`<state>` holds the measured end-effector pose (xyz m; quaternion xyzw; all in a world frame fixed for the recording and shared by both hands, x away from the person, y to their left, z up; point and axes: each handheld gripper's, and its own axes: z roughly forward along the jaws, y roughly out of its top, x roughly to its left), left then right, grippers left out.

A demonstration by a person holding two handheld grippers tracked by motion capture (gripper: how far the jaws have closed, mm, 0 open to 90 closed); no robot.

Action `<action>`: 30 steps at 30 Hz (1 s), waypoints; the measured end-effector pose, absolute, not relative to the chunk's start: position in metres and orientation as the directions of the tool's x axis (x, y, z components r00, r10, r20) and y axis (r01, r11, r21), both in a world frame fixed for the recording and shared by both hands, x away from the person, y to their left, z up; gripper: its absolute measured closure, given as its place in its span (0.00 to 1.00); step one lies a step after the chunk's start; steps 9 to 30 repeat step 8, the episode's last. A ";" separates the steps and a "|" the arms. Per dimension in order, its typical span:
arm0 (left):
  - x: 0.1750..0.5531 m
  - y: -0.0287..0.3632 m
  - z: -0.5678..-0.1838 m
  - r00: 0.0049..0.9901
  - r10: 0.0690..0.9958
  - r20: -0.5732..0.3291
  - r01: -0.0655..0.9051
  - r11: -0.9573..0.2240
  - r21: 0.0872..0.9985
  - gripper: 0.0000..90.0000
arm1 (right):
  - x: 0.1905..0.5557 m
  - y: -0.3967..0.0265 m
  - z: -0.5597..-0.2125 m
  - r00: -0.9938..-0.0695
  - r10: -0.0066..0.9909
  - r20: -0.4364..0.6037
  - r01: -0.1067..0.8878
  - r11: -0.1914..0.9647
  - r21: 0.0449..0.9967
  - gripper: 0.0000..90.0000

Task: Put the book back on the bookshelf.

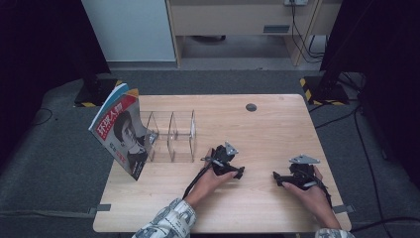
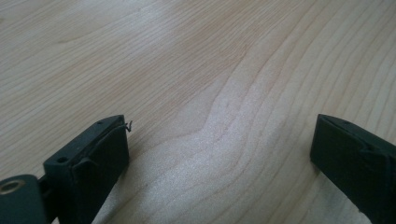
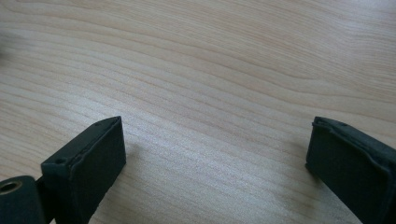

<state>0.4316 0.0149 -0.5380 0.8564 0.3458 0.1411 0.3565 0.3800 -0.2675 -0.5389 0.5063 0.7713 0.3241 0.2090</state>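
- Magazine [image 1: 121, 130] leans upright vs left end of clear rack [image 1: 171, 136], cover facing the person, at table's [image 1: 267, 129] far-left part. Looks like the thing to be handled; nearest item to the grippers apart from the rack.
- Step: prob. start or rest pose, nothing gripped.
- Left gripper [image 1: 241, 172] sits on table right of rack & nearer the person, well apart from magazine. Jaws spread wide, bare wood between them.
- Right gripper [image 1: 275, 177] farther right of rack, near the person's edge. Jaws wide too, empty.
- Next move, my guess: left gripper goes over toward rack, lines jaws w/ magazine's edge, pinches w/o knocking rack.
- Risk: magazine is floppy, may slide off rack.
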 end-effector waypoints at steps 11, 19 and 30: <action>0.431 0.015 -0.538 0.705 0.709 -0.006 0.506 -0.498 0.704 0.01 | 0.380 -0.267 -0.539 -0.394 0.919 0.007 0.646 0.271 0.714 0.05; 0.431 0.015 -0.538 0.705 0.709 -0.006 0.506 -0.498 0.704 0.01 | 0.380 -0.267 -0.539 -0.394 0.919 0.007 0.646 0.271 0.714 0.05; 0.431 0.015 -0.538 0.705 0.709 -0.006 0.506 -0.498 0.704 0.01 | 0.380 -0.267 -0.539 -0.394 0.919 0.007 0.646 0.271 0.714 0.05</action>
